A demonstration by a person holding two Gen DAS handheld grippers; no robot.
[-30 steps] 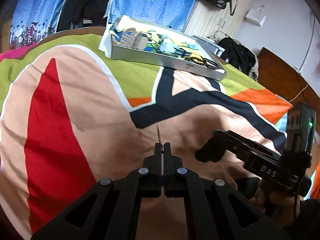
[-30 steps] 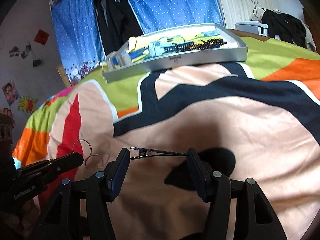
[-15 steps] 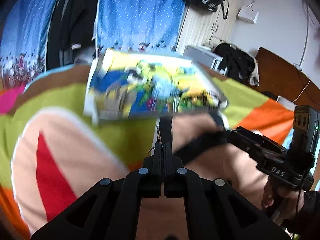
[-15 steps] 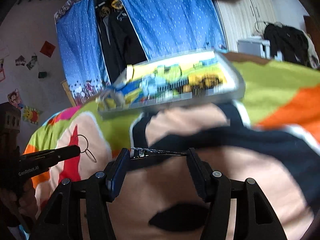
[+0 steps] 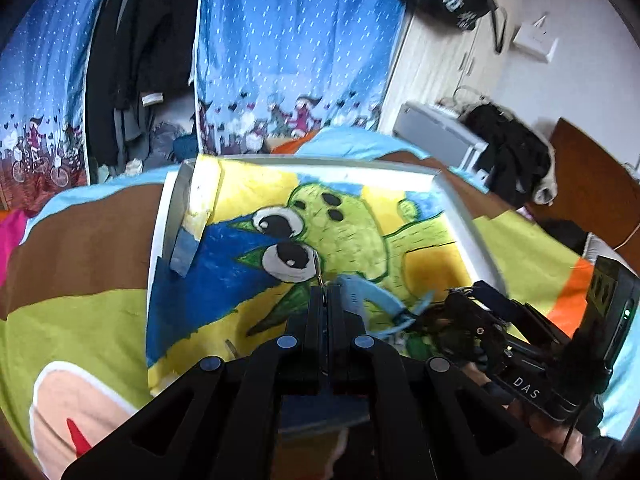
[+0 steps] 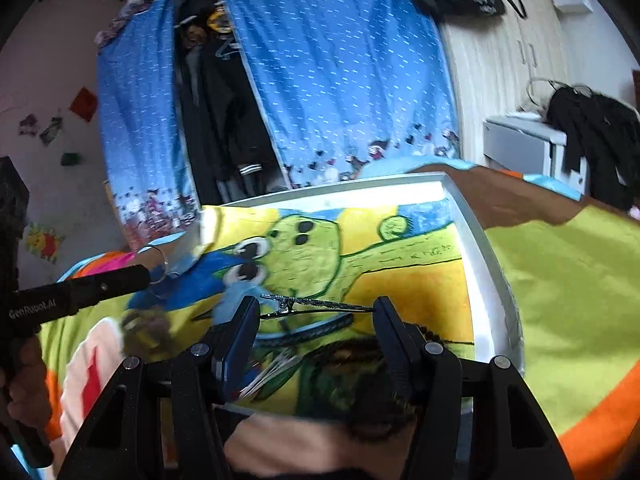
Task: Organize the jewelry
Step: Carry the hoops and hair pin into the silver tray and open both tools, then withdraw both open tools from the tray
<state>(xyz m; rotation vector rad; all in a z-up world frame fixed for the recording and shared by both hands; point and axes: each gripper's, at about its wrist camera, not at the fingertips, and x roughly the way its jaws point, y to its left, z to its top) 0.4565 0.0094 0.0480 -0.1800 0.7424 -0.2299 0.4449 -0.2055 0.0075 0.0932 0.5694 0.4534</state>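
Observation:
My left gripper [image 5: 325, 292] is shut on a thin metal ring; only its edge [image 5: 317, 268] shows in its own view, and the hoop [image 6: 154, 265] shows in the right wrist view at that gripper's tip [image 6: 138, 276]. My right gripper [image 6: 316, 310] is shut on a long silver hair clip [image 6: 312, 304], held lengthwise between the fingers. Both hover over a white tray [image 5: 460, 216] lined with a cartoon drawing [image 6: 360, 264]. A blue bracelet [image 5: 372, 300] and dark beaded pieces [image 6: 344, 356] lie in the tray.
The tray [image 6: 476, 240] sits on a bed with a bright patchwork cover [image 5: 80, 312]. Blue curtains [image 5: 296, 40], hanging dark clothes [image 5: 144, 48] and a white cupboard [image 5: 452, 48] stand behind. The right gripper's body [image 5: 520, 352] is at the lower right of the left wrist view.
Both grippers have moved forward from over the bedcover to above the tray, still holding the ring and the hair clip. The tray now fills the middle of both views.

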